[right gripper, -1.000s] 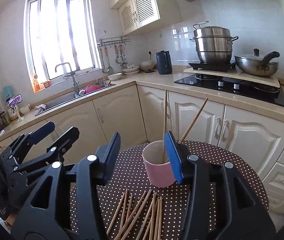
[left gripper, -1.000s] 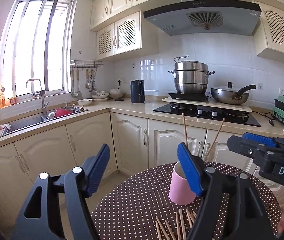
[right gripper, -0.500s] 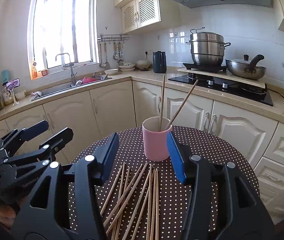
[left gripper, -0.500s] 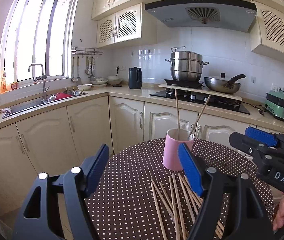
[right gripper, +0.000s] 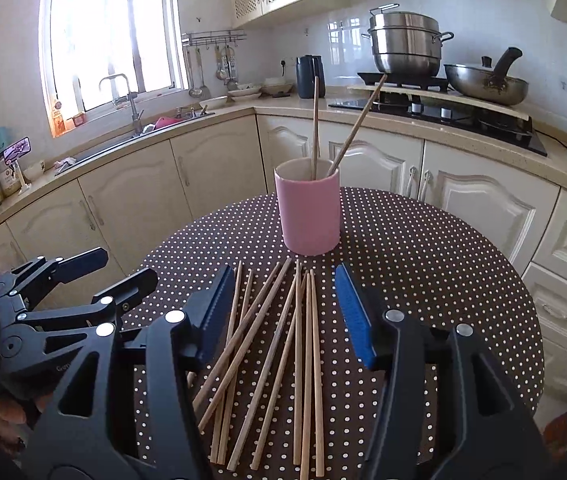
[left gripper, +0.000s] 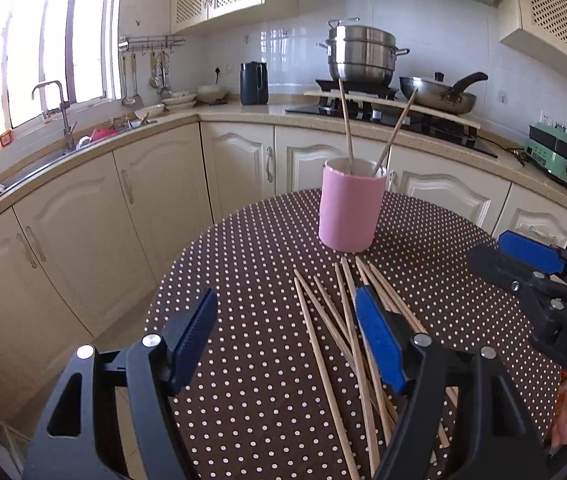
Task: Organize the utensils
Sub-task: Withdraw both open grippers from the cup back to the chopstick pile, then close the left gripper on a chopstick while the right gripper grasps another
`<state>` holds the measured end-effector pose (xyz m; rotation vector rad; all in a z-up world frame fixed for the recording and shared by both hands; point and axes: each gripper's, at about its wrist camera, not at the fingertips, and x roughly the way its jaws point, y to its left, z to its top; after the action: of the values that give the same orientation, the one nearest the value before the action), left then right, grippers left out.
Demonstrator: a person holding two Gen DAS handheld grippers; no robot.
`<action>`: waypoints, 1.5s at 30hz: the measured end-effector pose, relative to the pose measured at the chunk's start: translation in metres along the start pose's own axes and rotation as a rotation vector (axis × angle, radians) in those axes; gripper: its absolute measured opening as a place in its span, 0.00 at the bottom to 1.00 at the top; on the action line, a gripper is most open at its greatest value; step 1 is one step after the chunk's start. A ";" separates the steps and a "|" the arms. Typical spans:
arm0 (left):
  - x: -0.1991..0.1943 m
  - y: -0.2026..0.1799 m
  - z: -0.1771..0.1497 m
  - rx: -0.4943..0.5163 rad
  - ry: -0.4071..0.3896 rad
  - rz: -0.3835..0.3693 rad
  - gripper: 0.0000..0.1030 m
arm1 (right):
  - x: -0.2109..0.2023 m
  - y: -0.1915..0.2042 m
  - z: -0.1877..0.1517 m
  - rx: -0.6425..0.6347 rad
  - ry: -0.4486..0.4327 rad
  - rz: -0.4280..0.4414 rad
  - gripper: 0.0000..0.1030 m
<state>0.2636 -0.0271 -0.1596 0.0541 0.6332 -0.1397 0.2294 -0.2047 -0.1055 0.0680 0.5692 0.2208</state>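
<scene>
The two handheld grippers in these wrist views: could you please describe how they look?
Both the left gripper and right gripper are black plastic frames with triangular cut-outs and silver rivets. Each finger carries a ribbed blue pad. White lettering "DAS" marks the right one's body. No cables or sleeves are visible.

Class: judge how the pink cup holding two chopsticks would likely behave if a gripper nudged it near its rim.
The pink cup is tall and narrow-based, so it may tip. Its two chopsticks stand high above the rim, probably rattling or shifting.

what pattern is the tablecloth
Dark brown tablecloth with small white polka dots, clearest in the right wrist view.
</scene>
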 end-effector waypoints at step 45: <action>0.107 -0.014 -0.022 0.066 0.376 -0.035 0.38 | 0.123 -0.037 -0.029 -0.065 0.527 0.050 0.25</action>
<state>0.3346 -0.0508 -0.2407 0.1355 1.0046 -0.1864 0.3216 -0.2125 -0.1993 -0.0415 1.0854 0.3078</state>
